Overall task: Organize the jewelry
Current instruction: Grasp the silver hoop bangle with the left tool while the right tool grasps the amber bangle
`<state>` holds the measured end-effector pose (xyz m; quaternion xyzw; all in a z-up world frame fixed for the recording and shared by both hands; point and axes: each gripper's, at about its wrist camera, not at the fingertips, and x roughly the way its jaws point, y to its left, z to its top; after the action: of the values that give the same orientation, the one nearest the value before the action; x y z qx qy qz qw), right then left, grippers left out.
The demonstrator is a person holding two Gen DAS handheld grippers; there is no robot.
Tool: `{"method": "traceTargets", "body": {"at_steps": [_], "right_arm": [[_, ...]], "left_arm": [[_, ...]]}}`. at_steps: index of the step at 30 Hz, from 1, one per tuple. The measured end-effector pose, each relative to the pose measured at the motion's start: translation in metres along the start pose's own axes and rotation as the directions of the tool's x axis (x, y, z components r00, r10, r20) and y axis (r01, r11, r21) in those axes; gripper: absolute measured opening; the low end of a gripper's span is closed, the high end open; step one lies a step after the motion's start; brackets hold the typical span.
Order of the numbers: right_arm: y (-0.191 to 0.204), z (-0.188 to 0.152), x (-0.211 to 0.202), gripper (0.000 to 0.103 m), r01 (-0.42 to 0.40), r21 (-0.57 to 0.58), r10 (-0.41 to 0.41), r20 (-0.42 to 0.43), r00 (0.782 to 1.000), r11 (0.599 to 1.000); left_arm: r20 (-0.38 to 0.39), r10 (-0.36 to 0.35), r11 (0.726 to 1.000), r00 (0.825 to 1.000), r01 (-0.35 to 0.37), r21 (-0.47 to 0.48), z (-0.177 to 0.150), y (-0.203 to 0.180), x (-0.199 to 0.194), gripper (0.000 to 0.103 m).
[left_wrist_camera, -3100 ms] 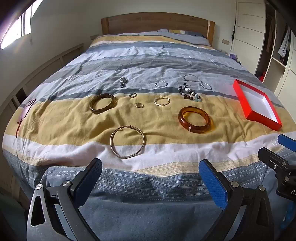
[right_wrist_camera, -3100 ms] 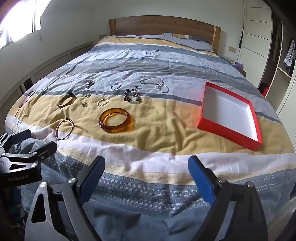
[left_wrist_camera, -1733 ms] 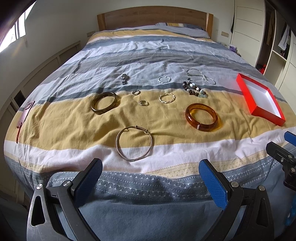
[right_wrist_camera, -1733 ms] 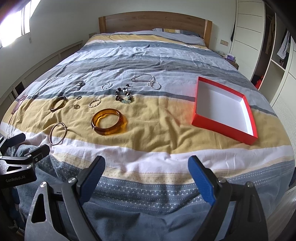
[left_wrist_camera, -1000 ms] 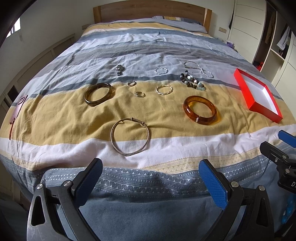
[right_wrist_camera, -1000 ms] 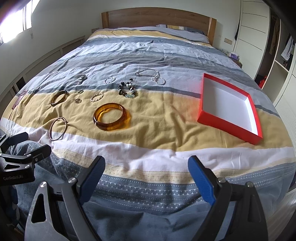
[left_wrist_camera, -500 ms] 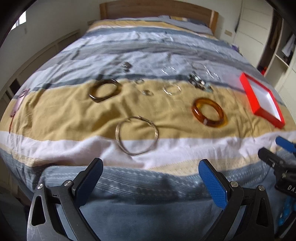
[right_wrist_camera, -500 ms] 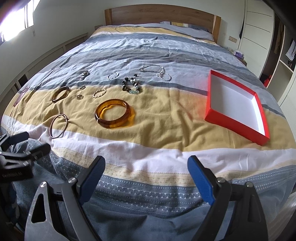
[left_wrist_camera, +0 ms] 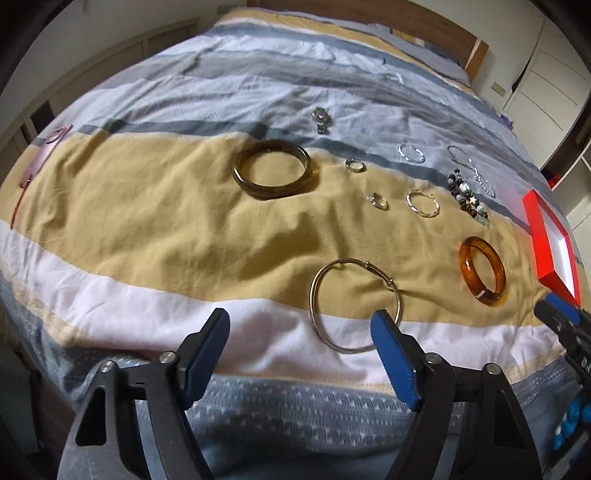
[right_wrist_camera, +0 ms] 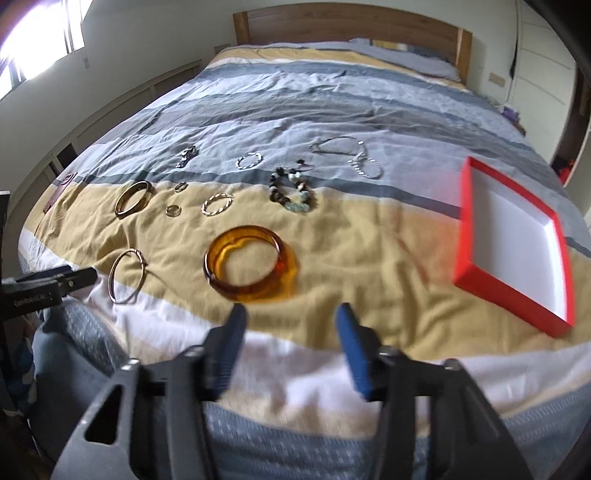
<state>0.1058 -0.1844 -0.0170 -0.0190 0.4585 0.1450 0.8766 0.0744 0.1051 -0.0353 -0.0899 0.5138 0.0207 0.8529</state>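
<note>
Jewelry lies spread on the striped bedspread. My left gripper (left_wrist_camera: 300, 332) is open and empty, its right finger at the near edge of a thin metal hoop (left_wrist_camera: 355, 305). A dark bangle (left_wrist_camera: 272, 169) lies farther back. My right gripper (right_wrist_camera: 291, 328) is open and empty, just in front of an amber bangle (right_wrist_camera: 248, 268), which also shows in the left wrist view (left_wrist_camera: 482, 270). A beaded bracelet (right_wrist_camera: 291, 190), small rings (right_wrist_camera: 173, 210), a twisted bracelet (right_wrist_camera: 217, 204) and a chain (right_wrist_camera: 347, 151) lie behind. The red box (right_wrist_camera: 513, 243) with a white inside sits to the right.
A small watch (left_wrist_camera: 320, 119) lies on the grey stripe. A pink strap (left_wrist_camera: 40, 158) lies at the bed's left edge. The wooden headboard (right_wrist_camera: 347, 26) stands at the far end, wardrobe doors (right_wrist_camera: 543, 55) to the right.
Both grippers moved forward over the bed and their jaws narrowed. The left one swung left and now sits by the thin hoop; the right one came up to the amber bangle.
</note>
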Motion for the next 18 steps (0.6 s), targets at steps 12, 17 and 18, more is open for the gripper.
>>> {"method": "traceTargets", "body": {"at_steps": [12, 17, 18], "right_arm": [[-0.007, 0.032, 0.063, 0.037, -0.066, 0.027, 0.068, -0.062, 0.996, 0.997], [0.002, 0.029, 0.09, 0.022, -0.072, -0.015, 0.069, -0.113, 0.991, 0.997], [0.002, 0.029, 0.094, 0.022, -0.069, -0.018, 0.067, -0.114, 0.991, 0.997]], "left_arm": [[-0.109, -0.01, 1.0, 0.994, 0.011, 0.012, 0.007, -0.008, 0.044, 0.056], [-0.126, 0.005, 1.0, 0.992, -0.002, 0.019, 0.006, -0.01, 0.053, 0.055], [-0.129, 0.008, 1.0, 0.992, -0.005, 0.022, 0.006, -0.011, 0.055, 0.055]]}}
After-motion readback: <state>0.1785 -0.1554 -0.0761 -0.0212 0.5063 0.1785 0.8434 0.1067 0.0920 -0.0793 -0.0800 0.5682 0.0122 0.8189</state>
